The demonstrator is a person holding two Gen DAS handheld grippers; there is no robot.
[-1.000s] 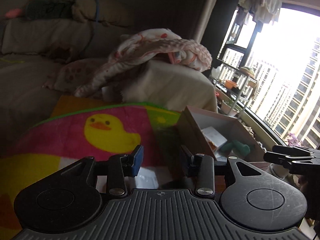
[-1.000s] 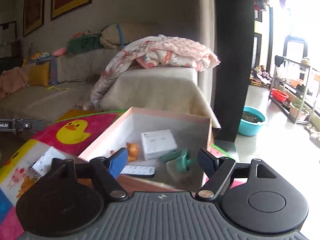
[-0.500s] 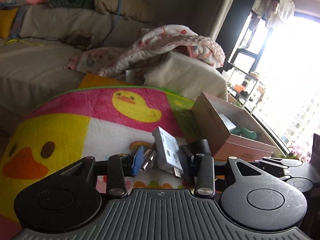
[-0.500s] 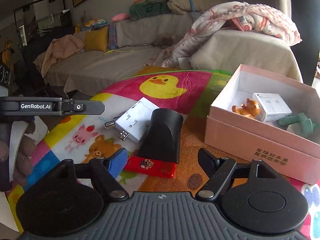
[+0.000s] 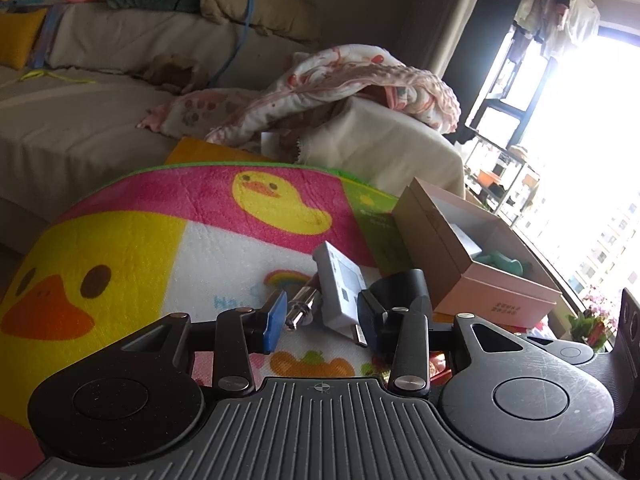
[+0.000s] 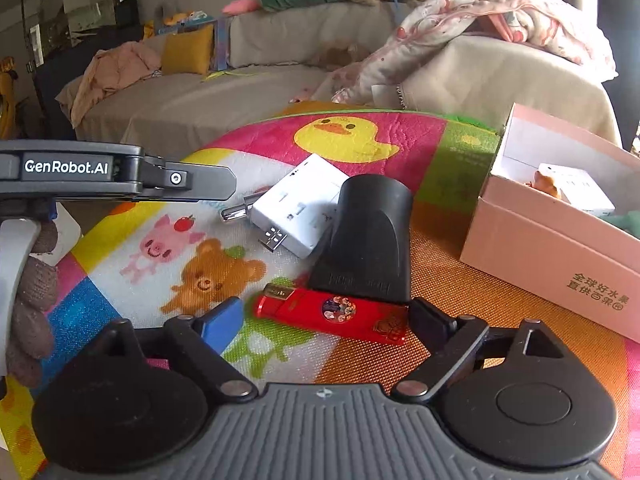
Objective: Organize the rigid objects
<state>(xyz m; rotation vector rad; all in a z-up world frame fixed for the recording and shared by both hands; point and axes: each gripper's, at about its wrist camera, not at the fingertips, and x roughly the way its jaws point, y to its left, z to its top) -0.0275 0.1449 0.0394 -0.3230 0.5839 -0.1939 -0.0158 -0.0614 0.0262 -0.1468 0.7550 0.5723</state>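
On the cartoon play mat (image 6: 168, 248) lie a red lighter (image 6: 332, 312), a black nozzle (image 6: 368, 240) and a white plug adapter (image 6: 298, 204) with metal prongs. My right gripper (image 6: 326, 322) hangs low over the lighter, which lies between its opening jaws; the pads do not touch it. My left gripper (image 5: 320, 320) stands partly open just short of the adapter (image 5: 340, 290), holding nothing. From the right wrist view the left gripper's fingers (image 6: 188, 178) show side-on, left of the adapter. The black nozzle (image 5: 400, 284) stands beyond the left gripper's right finger.
An open pink box (image 6: 552, 248) at the right holds an orange figurine (image 6: 544, 184), a small white box and a green item. A gloved hand (image 6: 32, 300) holds the left gripper. A sofa (image 6: 200, 96) with a blanket heap (image 6: 480, 20) lies behind the mat.
Both views swung down from the box and sofa onto the mat. The right gripper came down over the red lighter and its jaws widened. The adapter came into view ahead of the left gripper.
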